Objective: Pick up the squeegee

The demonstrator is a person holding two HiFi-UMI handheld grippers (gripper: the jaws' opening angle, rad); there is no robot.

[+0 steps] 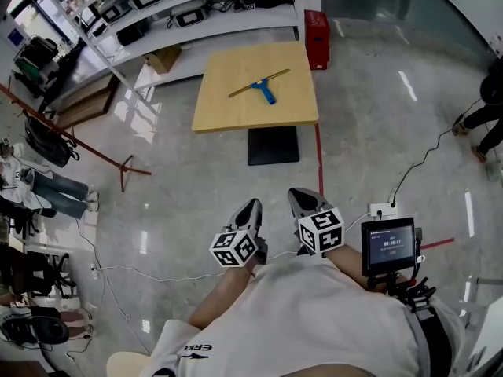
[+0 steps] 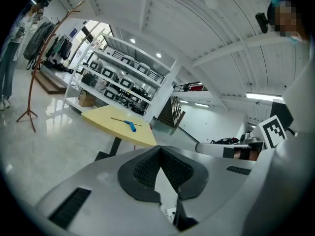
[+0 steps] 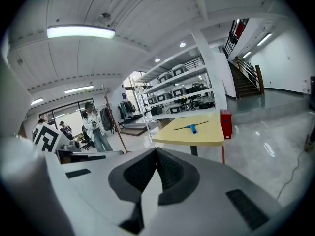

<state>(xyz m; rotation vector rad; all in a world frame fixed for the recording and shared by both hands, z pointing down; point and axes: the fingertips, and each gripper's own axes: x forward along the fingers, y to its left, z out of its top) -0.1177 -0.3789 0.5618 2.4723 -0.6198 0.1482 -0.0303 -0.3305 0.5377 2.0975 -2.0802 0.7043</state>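
Left hand-held gripper [image 2: 158, 150]: jaws pressed together at the tips, nothing between them. Right hand-held gripper [image 3: 156, 150]: same, tips together and empty. Both sit low in front of the person's torso, pointing toward the table [image 1: 228, 110], well apart from it with open floor [image 1: 196, 179] between.

Squeegee [image 1: 262, 86] lies flat near the middle of the table top, long blade across, blue handle toward the near side. Nothing else is on the table.

Status: pick not started, squeegee untouched. Remaining, as I read it: close the gap to the table, spread one gripper's jaws, pinch the handle, lift.
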